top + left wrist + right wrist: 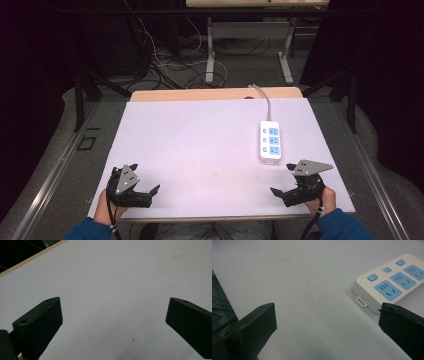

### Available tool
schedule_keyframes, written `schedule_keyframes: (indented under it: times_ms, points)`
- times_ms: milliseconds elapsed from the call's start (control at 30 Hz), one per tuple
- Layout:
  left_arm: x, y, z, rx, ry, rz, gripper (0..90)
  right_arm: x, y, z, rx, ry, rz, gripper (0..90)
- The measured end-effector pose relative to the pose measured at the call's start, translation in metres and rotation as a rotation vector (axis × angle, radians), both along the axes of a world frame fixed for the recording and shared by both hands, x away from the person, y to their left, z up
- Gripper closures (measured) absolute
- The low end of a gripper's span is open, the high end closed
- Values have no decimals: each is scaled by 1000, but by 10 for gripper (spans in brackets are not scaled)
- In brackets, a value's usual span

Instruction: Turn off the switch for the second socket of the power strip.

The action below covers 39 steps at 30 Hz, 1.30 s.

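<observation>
High view: the left gripper [150,196] and right gripper [281,186] rest at the near corners of the white table [200,145], jaws apart and empty; a white power strip [269,141] with 3 blue sockets lies just beyond the right gripper.

Left gripper view: jaws wide over bare tabletop.

Right gripper view: jaws wide, strip's end near the right jaw, not touching.

Matt white sheet [200,145] covers the table, smooth like paper or thin board, with a few faint brownish scuffs. At the far edge a strip of pale wood tabletop [200,94] shows, satin finish. The power strip [270,141] looks like smooth white plastic with a slight sheen, its socket faces and buttons a flat blue plastic. The right gripper [327,322] has black matt plastic jaws, finely ribbed; the left gripper [113,322] looks the same. Each carries a dull grey metal-looking plate.
</observation>
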<state>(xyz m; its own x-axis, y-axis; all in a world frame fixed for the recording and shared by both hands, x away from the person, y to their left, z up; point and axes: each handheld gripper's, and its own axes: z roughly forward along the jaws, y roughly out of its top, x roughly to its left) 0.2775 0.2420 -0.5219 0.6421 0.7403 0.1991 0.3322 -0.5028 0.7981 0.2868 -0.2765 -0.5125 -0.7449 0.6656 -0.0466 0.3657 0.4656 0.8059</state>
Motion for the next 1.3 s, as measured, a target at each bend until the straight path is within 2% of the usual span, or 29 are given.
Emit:
schedule_keyframes:
  times_ms: [33, 233, 267, 700, 800, 1067, 1133, 1167, 1200, 1300]
  points:
    - [0, 0, 0, 4, -1, 1, 7, -1, 0, 0, 4, 5, -11, 11]
    - [0, -1, 0, 15, -10, -6, 8, -2, 1, 1, -3, 9, -2, 12]
    - [0, -1, 0, 11, -2, -6, 8, -1, 1, 1, -3, 9, 2, 12]
    - [0, -2, -1, 21, -2, -7, 8, 0, 6, 5, 1, -17, -14, 16]
    - [0, -2, -1, 23, -4, -9, 9, 0, 6, 8, -11, -16, -1, 17]
    - [0, -2, -1, 23, -1, -9, 10, 2, 9, 10, -28, -35, -22, 19]
    - [0, -3, -1, 23, -7, -7, 11, 2, 9, 11, -31, -22, -19, 19]
    - [0, -3, -1, 17, -9, -4, 11, 2, 9, 11, -31, -25, -20, 19]
    - [-1, -3, 0, 29, -7, -6, 12, 3, 10, 11, -31, -40, -22, 19]
    - [-1, -3, -1, 18, -10, -3, 12, 4, 9, 13, -34, -26, -25, 20]
